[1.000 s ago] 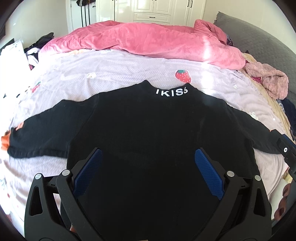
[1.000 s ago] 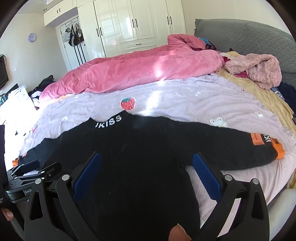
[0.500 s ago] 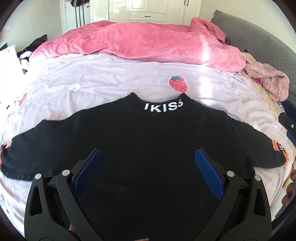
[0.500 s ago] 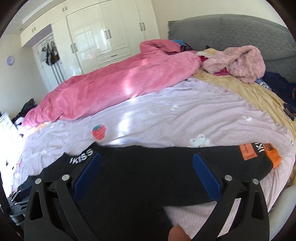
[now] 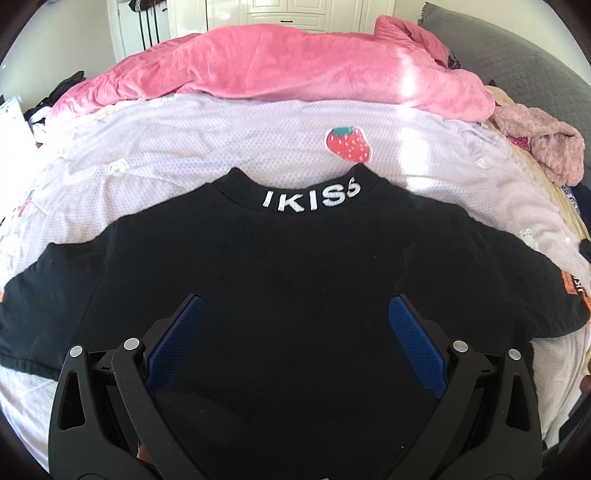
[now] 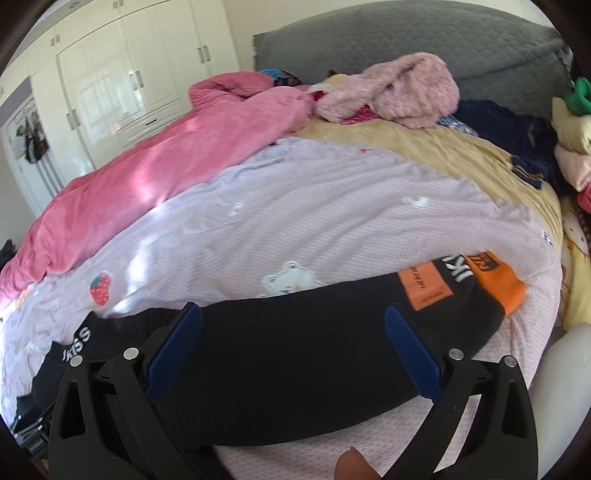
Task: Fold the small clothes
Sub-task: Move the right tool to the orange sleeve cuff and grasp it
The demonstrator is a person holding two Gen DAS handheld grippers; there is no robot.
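Nearest the left wrist camera, the left gripper, black-framed with blue ribbed pads, is spread wide with nothing between its fingers, poised over the torso of a small black long-sleeved knit top. The top lies flat and face-up on a pale lilac textured bedspread, sleeves extended to either side, its ribbed collar bearing white embroidered lettering that reads "IKISS". An orange patch is partly visible on the sleeve at the frame's right edge. In the right wrist view, the right gripper, of the same black and blue build, is likewise spread apart and empty, positioned above the top's right sleeve. That sleeve runs outward to an orange cuff, preceded by an orange label and a black band with white letters. A fingertip shows at the bottom edge. Beyond the garment, the bedspread carries a red strawberry appliqué and a white bear appliqué. Farther off lie a rumpled pink plush duvet, a fluffy pale-pink garment on a yellow sheet, a grey quilted headboard, and white wardrobe doors.
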